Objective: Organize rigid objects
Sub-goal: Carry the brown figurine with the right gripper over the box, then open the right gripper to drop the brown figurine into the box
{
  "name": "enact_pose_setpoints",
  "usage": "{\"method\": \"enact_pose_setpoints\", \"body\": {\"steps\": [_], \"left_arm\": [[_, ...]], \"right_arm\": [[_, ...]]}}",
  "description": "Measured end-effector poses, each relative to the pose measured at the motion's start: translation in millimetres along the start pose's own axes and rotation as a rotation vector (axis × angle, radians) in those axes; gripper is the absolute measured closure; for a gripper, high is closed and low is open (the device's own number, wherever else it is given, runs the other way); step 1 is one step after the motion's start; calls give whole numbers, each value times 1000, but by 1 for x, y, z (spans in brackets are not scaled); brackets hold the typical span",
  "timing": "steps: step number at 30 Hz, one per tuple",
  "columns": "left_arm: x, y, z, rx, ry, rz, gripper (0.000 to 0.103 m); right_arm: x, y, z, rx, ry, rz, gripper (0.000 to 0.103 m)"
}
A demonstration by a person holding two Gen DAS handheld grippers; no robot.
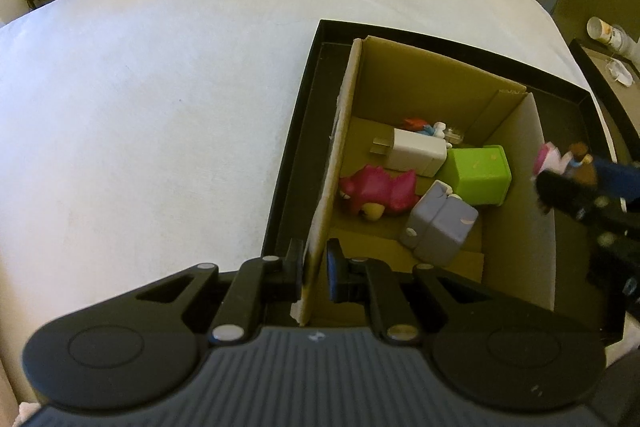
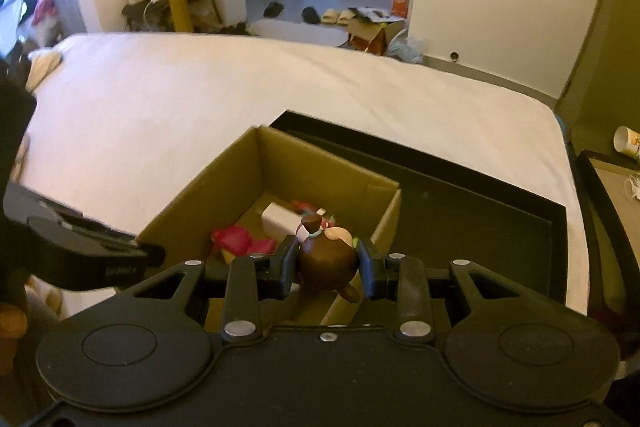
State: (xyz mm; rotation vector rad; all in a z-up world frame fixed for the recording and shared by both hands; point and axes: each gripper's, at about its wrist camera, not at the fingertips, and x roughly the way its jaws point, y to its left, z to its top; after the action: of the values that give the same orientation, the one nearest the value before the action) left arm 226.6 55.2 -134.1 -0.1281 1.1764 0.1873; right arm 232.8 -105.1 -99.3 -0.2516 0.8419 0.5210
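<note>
Two tongs worked the cardboard box (image 1: 424, 83). Left tongs (image 1: 314, 269) pinched its wall; right tongs (image 2: 327, 263) held a brown figurine (image 2: 328, 261) above it.

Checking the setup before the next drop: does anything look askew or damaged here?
The cardboard box sits at a slant inside the black tray, its walls not parallel to the tray's. The left tongs straddle its left wall, whose near bottom corner looks frayed. The toys inside lie jumbled, the pink figure on its side.

Both wrist cameras look steeply down at close range, sharing the cardboard box (image 1: 424, 163) (image 2: 280, 183) toward four o'clock on the white bed (image 1: 160, 107) (image 2: 180, 99).
</note>
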Motion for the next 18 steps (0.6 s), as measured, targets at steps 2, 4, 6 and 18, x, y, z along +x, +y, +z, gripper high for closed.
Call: {"method": "enact_pose_setpoints", "body": {"steps": [2, 4, 6, 18], "left_arm": [[0, 1, 0, -1, 0, -4, 92], [-1, 1, 1, -3, 0, -9, 92], [-1, 2, 1, -3, -1, -13, 92], [-2, 4, 0, -5, -3, -29, 92]], "right_arm": [[2, 8, -1, -27, 17, -2, 71], [4, 13, -3, -54, 31, -8, 71], [7, 18, -4, -80, 49, -16, 71], [18, 38, -10, -192, 120, -80, 71]]}}
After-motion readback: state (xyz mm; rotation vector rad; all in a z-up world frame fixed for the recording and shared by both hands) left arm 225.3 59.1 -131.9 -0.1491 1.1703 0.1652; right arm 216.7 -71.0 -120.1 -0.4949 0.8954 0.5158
